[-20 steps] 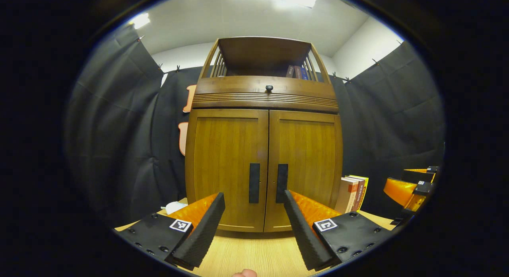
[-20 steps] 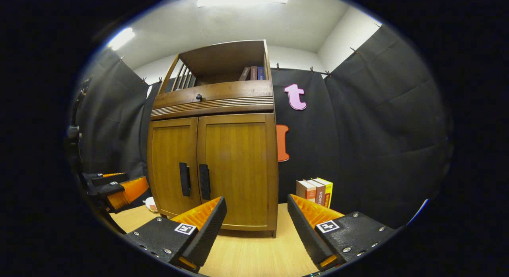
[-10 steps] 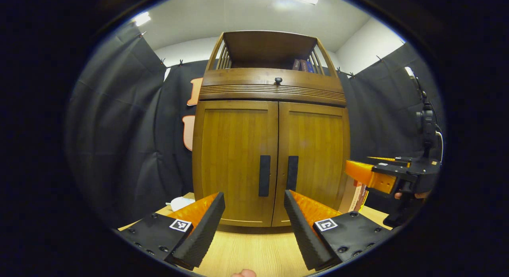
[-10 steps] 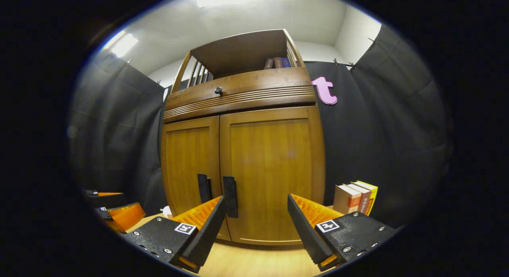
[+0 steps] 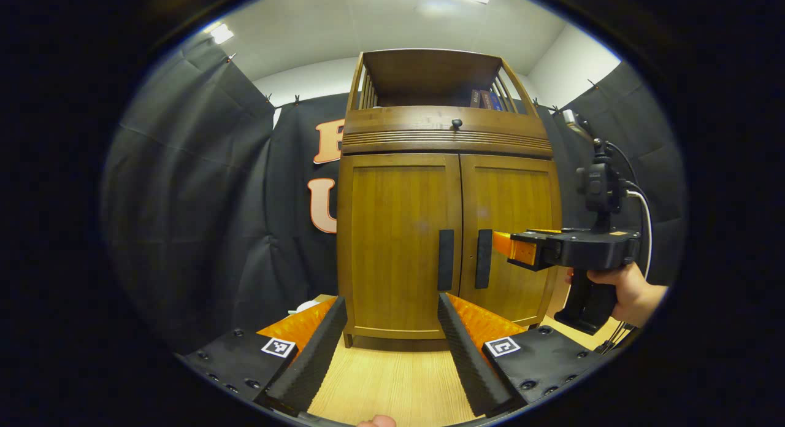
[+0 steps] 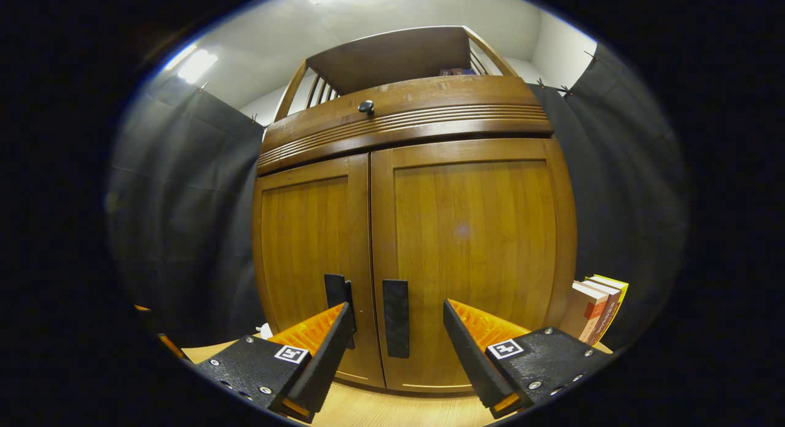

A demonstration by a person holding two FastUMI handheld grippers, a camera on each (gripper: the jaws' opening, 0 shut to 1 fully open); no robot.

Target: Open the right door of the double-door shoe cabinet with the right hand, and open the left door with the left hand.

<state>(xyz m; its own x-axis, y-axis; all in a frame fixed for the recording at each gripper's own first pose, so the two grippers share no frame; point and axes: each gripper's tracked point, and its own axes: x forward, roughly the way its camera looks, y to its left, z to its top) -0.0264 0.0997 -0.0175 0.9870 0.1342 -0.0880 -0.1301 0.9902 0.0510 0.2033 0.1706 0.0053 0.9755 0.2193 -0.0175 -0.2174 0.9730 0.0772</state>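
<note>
The brown wooden shoe cabinet (image 5: pixel 448 218) stands on the table with both doors closed. Its left door (image 5: pixel 398 243) carries a dark vertical handle (image 5: pixel 446 260), and so does its right door (image 5: pixel 512 230), at the handle (image 5: pixel 484 258). In the left gripper view my left gripper (image 5: pixel 392 341) is open, well short of the cabinet, and the right gripper (image 5: pixel 521 250), held by a hand (image 5: pixel 625 292), sits close to the right handle. In the right gripper view my right gripper (image 6: pixel 397 347) is open, with the right door's handle (image 6: pixel 396 318) between its fingers' line, near the right door (image 6: pixel 472 255).
A drawer with a round knob (image 5: pixel 456 123) and an open shelf with books (image 5: pixel 484 99) top the cabinet. More books (image 6: pixel 598 307) stand on the light wooden table (image 5: pixel 392 384) right of the cabinet. A small white object (image 5: pixel 303 306) lies at its left foot.
My right gripper has moved in towards the cabinet, now lined up on the right door's handle. The left gripper has drifted left and slightly back. Both doors stay closed.
</note>
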